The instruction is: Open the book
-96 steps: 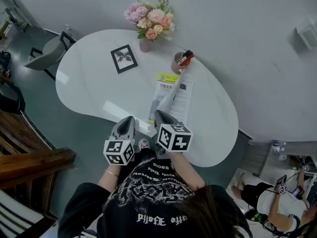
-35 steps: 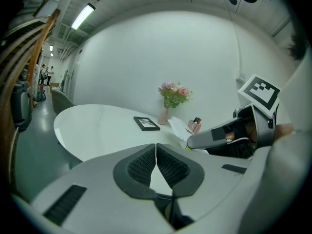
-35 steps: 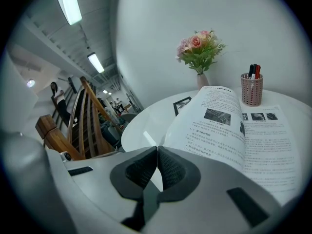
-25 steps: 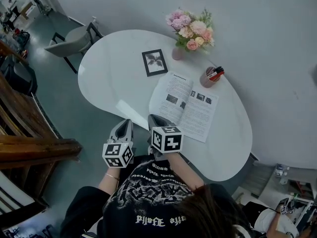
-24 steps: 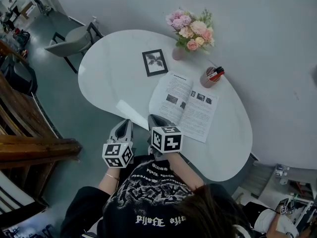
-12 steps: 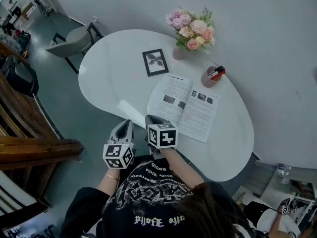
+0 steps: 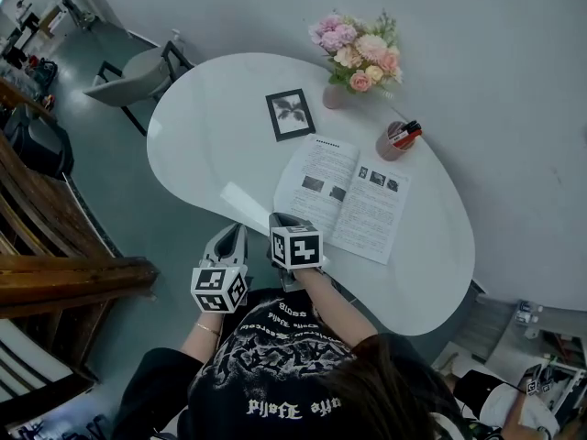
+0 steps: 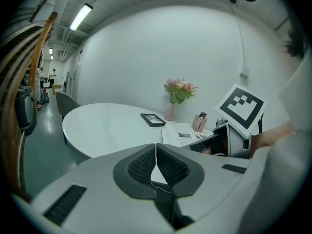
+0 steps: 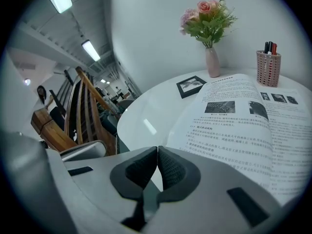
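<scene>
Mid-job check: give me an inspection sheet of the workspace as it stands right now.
Surface: white table, glossy, with a light reflection.
Job's things: book lies open and flat, pages up.
Clutter: picture frame, vase of flowers and pen cup, all beyond the book.
Grippers: left gripper shut, empty; right gripper shut, empty, by the book's near corner; neither touches the book.
Cables: nothing seen on the table.
Surroundings: grey chair at the table's far end; wooden furniture to the left.
</scene>
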`<state>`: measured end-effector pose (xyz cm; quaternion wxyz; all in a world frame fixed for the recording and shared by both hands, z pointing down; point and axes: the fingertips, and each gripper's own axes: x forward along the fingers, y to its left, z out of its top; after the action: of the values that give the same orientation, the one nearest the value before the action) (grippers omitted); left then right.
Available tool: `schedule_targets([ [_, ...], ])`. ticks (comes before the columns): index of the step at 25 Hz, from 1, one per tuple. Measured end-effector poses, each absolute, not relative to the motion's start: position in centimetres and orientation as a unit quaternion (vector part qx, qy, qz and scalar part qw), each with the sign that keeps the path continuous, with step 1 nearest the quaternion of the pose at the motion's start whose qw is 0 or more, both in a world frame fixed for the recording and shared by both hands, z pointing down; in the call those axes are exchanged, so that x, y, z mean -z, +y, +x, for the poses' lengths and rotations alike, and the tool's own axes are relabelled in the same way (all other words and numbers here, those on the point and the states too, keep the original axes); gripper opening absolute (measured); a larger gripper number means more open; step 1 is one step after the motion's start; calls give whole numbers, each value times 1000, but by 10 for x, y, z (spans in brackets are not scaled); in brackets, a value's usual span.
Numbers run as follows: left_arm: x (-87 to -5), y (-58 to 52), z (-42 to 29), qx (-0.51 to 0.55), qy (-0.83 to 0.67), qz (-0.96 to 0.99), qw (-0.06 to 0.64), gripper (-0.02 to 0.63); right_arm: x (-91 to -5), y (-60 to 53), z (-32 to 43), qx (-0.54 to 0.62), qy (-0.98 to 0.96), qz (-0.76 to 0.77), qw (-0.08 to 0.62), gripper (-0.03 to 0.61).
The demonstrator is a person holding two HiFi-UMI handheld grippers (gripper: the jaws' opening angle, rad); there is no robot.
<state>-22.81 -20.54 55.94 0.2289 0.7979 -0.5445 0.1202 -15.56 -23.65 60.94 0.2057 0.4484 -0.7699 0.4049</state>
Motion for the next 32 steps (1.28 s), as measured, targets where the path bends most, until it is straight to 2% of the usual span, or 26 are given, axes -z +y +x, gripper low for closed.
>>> schedule_targets([
  [19, -559, -207, -236, -118, -556, 792, 224, 25, -629, -238, -156, -406, -755, 456, 238, 32],
  [32, -555, -201, -239, -102, -568, 785, 225, 25, -611, -232, -171, -395, -785, 438, 191, 35],
])
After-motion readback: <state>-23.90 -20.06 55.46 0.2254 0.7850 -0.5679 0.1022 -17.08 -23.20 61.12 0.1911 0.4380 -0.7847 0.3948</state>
